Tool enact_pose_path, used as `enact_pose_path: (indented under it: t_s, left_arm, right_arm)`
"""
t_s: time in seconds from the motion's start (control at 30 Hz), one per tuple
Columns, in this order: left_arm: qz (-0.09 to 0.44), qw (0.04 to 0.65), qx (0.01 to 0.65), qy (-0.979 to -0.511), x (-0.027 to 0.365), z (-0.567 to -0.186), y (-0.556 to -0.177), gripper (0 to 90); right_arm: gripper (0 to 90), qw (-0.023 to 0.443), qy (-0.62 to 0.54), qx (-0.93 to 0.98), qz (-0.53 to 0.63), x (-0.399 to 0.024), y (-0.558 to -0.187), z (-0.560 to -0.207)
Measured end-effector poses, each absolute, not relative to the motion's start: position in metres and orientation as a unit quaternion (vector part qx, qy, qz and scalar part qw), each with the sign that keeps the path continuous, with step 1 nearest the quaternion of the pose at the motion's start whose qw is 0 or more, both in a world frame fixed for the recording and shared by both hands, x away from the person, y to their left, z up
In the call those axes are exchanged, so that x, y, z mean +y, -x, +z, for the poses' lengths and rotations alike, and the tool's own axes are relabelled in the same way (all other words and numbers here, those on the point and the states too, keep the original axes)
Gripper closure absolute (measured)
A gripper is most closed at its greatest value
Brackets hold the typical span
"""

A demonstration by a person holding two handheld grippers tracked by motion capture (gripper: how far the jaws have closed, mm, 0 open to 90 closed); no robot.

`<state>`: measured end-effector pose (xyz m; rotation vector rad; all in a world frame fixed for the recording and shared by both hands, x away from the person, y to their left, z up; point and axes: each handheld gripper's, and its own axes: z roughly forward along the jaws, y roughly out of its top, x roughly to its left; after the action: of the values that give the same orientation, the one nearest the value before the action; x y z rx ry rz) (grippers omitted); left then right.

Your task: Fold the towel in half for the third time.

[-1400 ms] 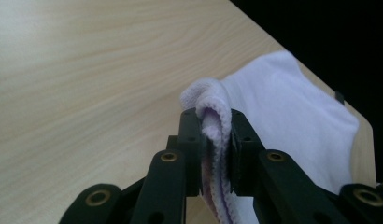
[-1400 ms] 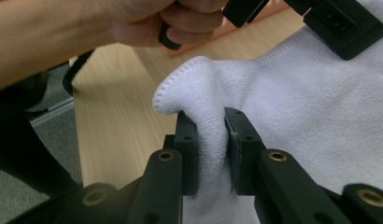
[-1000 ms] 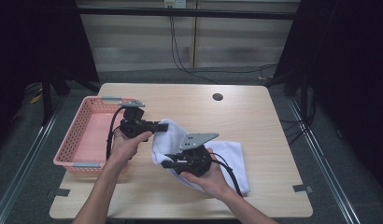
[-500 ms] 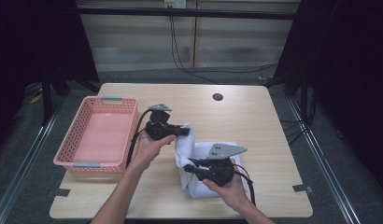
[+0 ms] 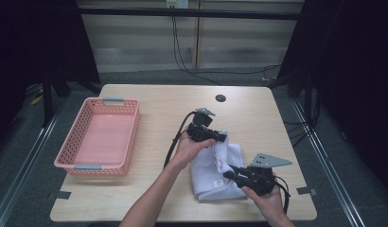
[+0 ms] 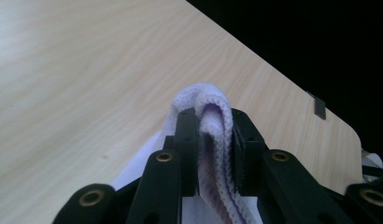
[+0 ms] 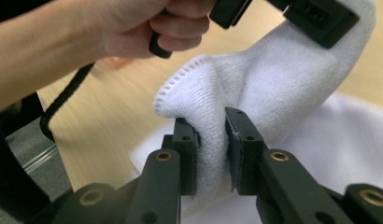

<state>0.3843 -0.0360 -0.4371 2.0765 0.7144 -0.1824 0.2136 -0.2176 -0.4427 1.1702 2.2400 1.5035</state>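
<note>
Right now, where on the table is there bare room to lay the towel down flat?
Bare wood lies between the pink basket and the left gripper, and along the far edge around the dark hole. The near right is crowded: white towel and right gripper.

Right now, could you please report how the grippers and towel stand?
Left gripper and right gripper both clamped on white towel. Towel half lifted off table. Pink basket well aside.

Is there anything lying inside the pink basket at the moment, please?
No, the pink basket holds nothing; the white towel lies on the table.
</note>
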Motion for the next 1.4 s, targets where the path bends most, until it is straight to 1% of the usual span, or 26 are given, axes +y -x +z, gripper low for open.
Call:
enact_pose_path:
  t_s: [0.1,0.2,0.23,0.3,0.4,0.47,0.5,0.53,0.57,0.67,0.77,0.83,1.07,1.13,1.2,1.3,1.37,1.4]
  left_arm:
    - [-0.078,0.435,0.287,-0.850,-0.054,-0.454,-0.384,74.3]
    - [-0.077,0.428,0.291,-0.852,-0.068,-0.464,-0.379,69.9]
    - [-0.077,0.425,0.290,-0.854,-0.072,-0.465,-0.378,66.9]
    - [-0.074,0.430,0.282,-0.854,-0.078,-0.464,-0.375,61.1]
    - [-0.077,0.447,0.279,-0.846,-0.080,-0.457,-0.372,47.8]
    - [-0.067,0.458,0.278,-0.842,-0.076,-0.450,-0.372,43.5]
    - [-0.067,0.458,0.278,-0.842,-0.076,-0.450,-0.372,41.3]
    - [-0.054,0.462,0.281,-0.839,-0.067,-0.443,-0.373,41.3]
    - [-0.048,0.464,0.284,-0.838,-0.061,-0.440,-0.374,37.8]
    - [-0.038,0.466,0.298,-0.832,-0.042,-0.437,-0.375,36.0]
    - [-0.025,0.456,0.303,-0.836,-0.023,-0.440,-0.372,35.8]
    - [-0.020,0.453,0.306,-0.837,-0.011,-0.442,-0.368,35.8]
    - [-0.008,0.450,0.310,-0.838,0.025,-0.447,-0.350,34.7]
    - [-0.005,0.445,0.301,-0.844,0.030,-0.447,-0.342,34.5]
    - [-0.006,0.447,0.295,-0.845,0.034,-0.448,-0.332,33.8]
    - [-0.006,0.439,0.278,-0.855,0.039,-0.450,-0.315,32.6]
    - [-0.010,0.433,0.269,-0.860,0.043,-0.452,-0.304,32.0]
    - [-0.009,0.426,0.266,-0.865,0.046,-0.453,-0.298,31.4]
  right_arm:
    - [73.7,0.105,-0.413,0.762,0.487,-0.230,-0.206,-0.455]
    - [70.7,0.106,-0.425,0.766,0.469,-0.242,-0.201,-0.464]
    - [67.4,0.103,-0.427,0.769,0.465,-0.246,-0.199,-0.466]
    - [57.8,0.097,-0.437,0.768,0.458,-0.253,-0.196,-0.468]
    - [43.0,0.106,-0.444,0.764,0.456,-0.262,-0.193,-0.464]
    - [36.1,0.115,-0.447,0.765,0.450,-0.267,-0.192,-0.462]
    - [36.1,0.115,-0.447,0.765,0.450,-0.267,-0.192,-0.462]
    - [34.0,0.120,-0.449,0.760,0.454,-0.269,-0.192,-0.460]
    - [31.0,0.127,-0.455,0.757,0.452,-0.274,-0.193,-0.458]
    - [29.3,0.136,-0.460,0.755,0.447,-0.278,-0.201,-0.455]
    - [27.2,0.148,-0.464,0.757,0.435,-0.280,-0.216,-0.453]
    - [26.1,0.162,-0.462,0.761,0.425,-0.278,-0.230,-0.451]
    - [23.2,0.173,-0.458,0.762,0.424,-0.262,-0.288,-0.443]
    - [22.8,0.164,-0.455,0.768,0.420,-0.257,-0.303,-0.446]
    - [24.6,0.155,-0.444,0.776,0.420,-0.254,-0.315,-0.450]
    - [25.7,0.153,-0.448,0.786,0.398,-0.253,-0.326,-0.460]
    - [33.8,0.144,-0.460,0.785,0.389,-0.257,-0.330,-0.467]
    - [34.9,0.152,-0.460,0.787,0.383,-0.260,-0.330,-0.470]
